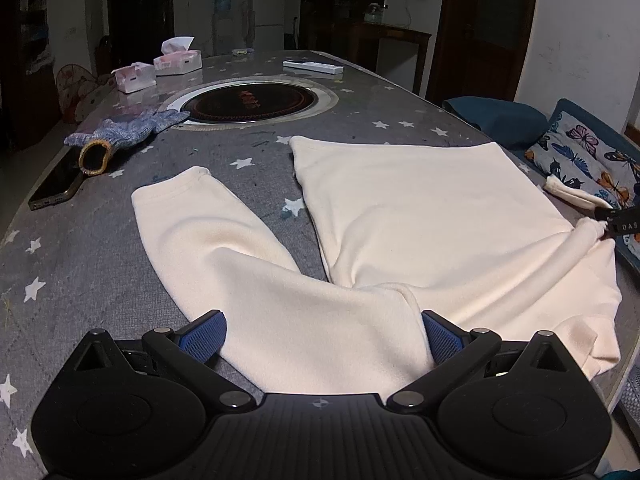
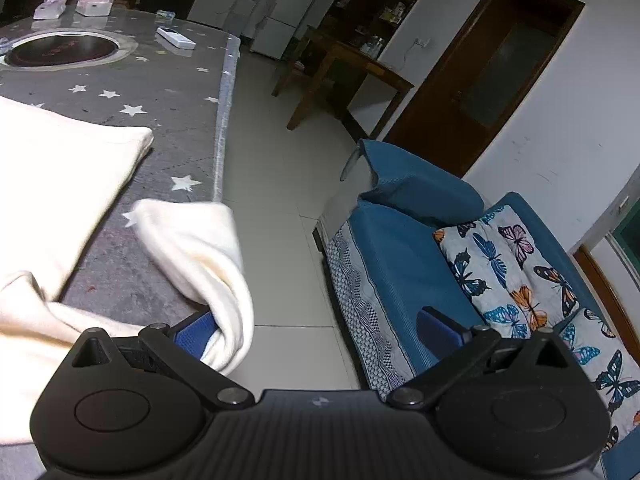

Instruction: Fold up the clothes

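- So far, little folding looks done: a cream sweatshirt (image 1: 420, 216) lies spread flat on a grey table (image 1: 80, 264) printed with white stars.
- Its body is smooth and unfolded, hem toward the far end of the table.
- One sleeve (image 1: 208, 224) angles out to the left, cuff resting on the table, not yet laid over the body.
- Left gripper (image 1: 322, 334) sits low at the near edge, its blue-padded fingers (image 1: 202, 336) spread wide, one on each side of that sleeve near the shoulder. They straddle the cloth without pinching it.
- Right gripper (image 2: 324, 332) is at the table's right edge, fingers also apart. The other sleeve (image 2: 200, 256) droops off the edge, draped against the gripper's left finger; nothing is clamped.
- Remaining, by my judgement: both sleeves folded in, then the body folded over. That is nearly the whole job.
- Also on the table: a knitted glove (image 1: 120, 132), a phone (image 1: 56, 188), tissue boxes (image 1: 176, 60), and a round inset hotplate (image 1: 252, 102).
- Beyond the table's right edge stands a blue sofa (image 2: 400, 264) with a butterfly cushion (image 2: 508, 256).
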Tool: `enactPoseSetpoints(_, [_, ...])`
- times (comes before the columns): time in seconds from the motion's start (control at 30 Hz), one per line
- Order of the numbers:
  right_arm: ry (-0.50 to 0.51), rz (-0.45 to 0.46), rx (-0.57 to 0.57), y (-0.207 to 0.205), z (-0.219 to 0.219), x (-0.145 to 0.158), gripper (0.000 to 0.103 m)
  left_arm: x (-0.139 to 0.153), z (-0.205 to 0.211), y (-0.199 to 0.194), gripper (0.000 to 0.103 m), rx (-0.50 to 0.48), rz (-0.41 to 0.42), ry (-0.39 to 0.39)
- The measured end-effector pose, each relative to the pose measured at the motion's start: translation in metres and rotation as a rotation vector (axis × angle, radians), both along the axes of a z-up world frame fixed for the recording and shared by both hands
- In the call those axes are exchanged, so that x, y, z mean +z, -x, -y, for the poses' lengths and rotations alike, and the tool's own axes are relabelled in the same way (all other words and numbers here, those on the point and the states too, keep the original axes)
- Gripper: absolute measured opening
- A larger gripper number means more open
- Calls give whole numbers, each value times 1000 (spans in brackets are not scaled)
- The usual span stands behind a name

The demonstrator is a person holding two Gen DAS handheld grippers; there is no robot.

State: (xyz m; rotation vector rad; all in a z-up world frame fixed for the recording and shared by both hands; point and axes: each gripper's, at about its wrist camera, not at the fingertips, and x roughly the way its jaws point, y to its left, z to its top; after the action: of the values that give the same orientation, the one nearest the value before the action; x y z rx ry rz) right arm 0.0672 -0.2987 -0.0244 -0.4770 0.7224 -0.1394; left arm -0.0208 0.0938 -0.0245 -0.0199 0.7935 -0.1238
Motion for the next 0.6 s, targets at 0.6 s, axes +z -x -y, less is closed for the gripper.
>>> enactPoseSetpoints(0.6, [-136, 12, 143, -5, -16, 25, 103, 30, 14, -42, 102, -15, 38, -24])
